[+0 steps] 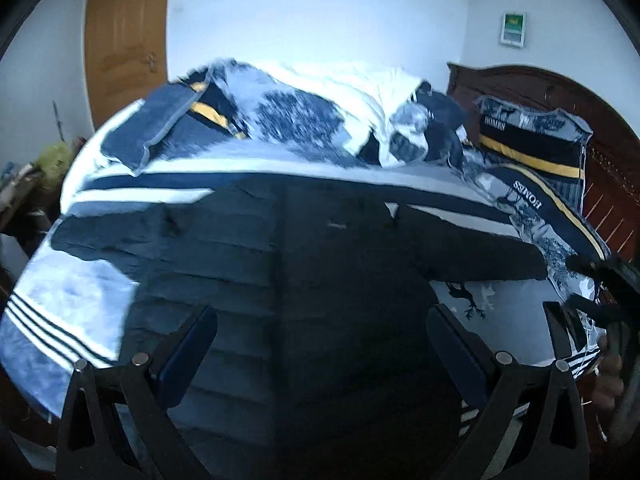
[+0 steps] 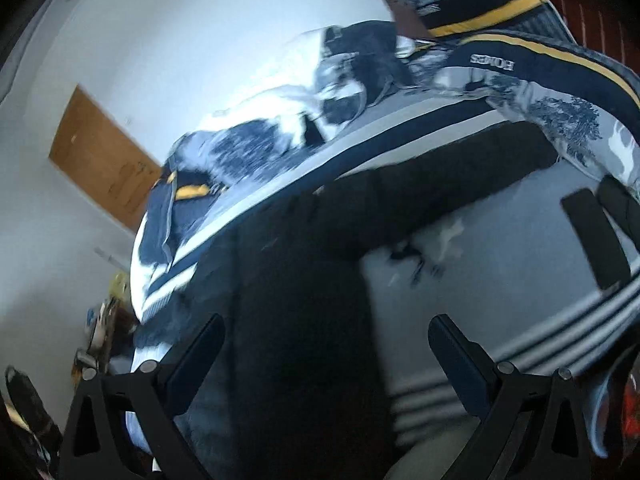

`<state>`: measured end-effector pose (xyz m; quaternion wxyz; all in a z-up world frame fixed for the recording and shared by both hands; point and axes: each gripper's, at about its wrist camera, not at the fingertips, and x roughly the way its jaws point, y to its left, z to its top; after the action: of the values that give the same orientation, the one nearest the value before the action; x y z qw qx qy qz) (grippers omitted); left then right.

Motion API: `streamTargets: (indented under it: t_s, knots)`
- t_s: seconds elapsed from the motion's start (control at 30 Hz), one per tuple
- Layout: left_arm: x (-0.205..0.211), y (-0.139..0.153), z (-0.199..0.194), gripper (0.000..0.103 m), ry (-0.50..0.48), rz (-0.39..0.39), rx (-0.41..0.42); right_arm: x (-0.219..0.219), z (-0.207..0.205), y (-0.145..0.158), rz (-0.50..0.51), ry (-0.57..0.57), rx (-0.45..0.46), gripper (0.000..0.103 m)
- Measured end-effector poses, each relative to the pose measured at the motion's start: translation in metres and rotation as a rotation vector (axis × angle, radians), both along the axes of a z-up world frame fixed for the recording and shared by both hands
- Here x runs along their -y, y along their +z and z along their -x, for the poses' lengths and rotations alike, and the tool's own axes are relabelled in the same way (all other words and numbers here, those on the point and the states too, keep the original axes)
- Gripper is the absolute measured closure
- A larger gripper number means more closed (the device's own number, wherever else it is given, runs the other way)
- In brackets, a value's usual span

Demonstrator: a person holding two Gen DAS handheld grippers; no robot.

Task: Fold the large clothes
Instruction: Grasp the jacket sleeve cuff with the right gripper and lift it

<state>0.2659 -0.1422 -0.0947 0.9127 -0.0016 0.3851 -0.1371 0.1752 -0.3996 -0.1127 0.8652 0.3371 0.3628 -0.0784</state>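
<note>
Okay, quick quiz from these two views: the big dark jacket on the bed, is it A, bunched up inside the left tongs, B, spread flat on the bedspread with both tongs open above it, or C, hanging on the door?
B: the dark jacket lies spread on the bedspread, and the left tongs and right tongs gape open above it, holding nothing.

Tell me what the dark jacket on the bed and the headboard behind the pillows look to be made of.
Dark jacket: seemingly quilted synthetic padding, matte; horizontal stitched ridges cross its body. Headboard: apparently wood with a glossy reddish-brown finish, carved slats showing; blur leaves veneer or solid open.
</note>
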Motion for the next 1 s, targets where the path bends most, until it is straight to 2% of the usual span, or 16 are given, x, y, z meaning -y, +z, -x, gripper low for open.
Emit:
streamTargets:
  t_s: [0.23, 0.3, 0.33, 0.4, 0.43, 0.5, 0.57, 0.6, 0.63, 0.67, 0.73, 0.77, 0.8, 0.87, 0.93, 1.0]
  knots:
    - [0.049, -0.048, -0.037, 0.000, -0.080, 0.096, -0.086, 0.166, -0.050, -0.092, -0.183, -0.236, -0.084, 0.000]
    - [0.061, -0.061, -0.045, 0.000, -0.100, 0.090, -0.102, 0.209, -0.063, -0.119, -0.227, -0.298, -0.097, 0.003]
    - [0.065, -0.067, -0.047, 0.000, -0.101, 0.084, -0.108, 0.231, -0.070, -0.132, -0.238, -0.338, -0.103, 0.009]
    - [0.071, -0.079, -0.053, 0.000, -0.108, 0.082, -0.130, 0.260, -0.081, -0.148, -0.218, -0.403, -0.126, 0.013]
    - [0.072, -0.083, -0.055, 0.000, -0.109, 0.081, -0.138, 0.274, -0.086, -0.157, -0.239, -0.435, -0.127, 0.020]
    - [0.072, -0.092, -0.057, 0.000, -0.107, 0.071, -0.151, 0.294, -0.097, -0.175, -0.294, -0.459, -0.124, 0.023]
    - [0.072, -0.097, -0.057, 0.000, -0.106, 0.067, -0.158, 0.304, -0.109, -0.188, -0.259, -0.505, -0.180, 0.040]
    - [0.071, -0.099, -0.058, 0.000, -0.104, 0.065, -0.161, 0.306, -0.115, -0.194, -0.244, -0.519, -0.188, 0.041]
    - [0.069, -0.100, -0.057, 0.000, -0.101, 0.062, -0.165, 0.308, -0.120, -0.193, -0.189, -0.532, -0.177, 0.047]
    - [0.068, -0.101, -0.057, 0.000, -0.097, 0.060, -0.168, 0.309, -0.127, -0.191, -0.133, -0.535, -0.198, 0.071]
    - [0.060, -0.099, -0.055, 0.000, -0.087, 0.061, -0.168, 0.312, -0.139, -0.193, -0.133, -0.512, -0.214, 0.094]
    - [0.056, -0.097, -0.053, 0.000, -0.081, 0.060, -0.162, 0.313, -0.141, -0.190, -0.148, -0.513, -0.193, 0.098]
    - [0.049, -0.093, -0.050, 0.000, -0.069, 0.062, -0.148, 0.307, -0.143, -0.179, -0.122, -0.505, -0.168, 0.098]
    - [0.038, -0.087, -0.046, 0.000, -0.049, 0.071, -0.133, 0.272, -0.154, -0.133, 0.022, -0.433, -0.109, 0.099]
    - [0.025, -0.082, -0.042, 0.000, -0.028, 0.085, -0.126, 0.216, -0.167, -0.078, 0.158, -0.310, -0.008, 0.099]
    - [0.013, -0.075, -0.038, 0.000, -0.010, 0.099, -0.122, 0.166, -0.174, -0.033, 0.230, -0.222, 0.083, 0.099]
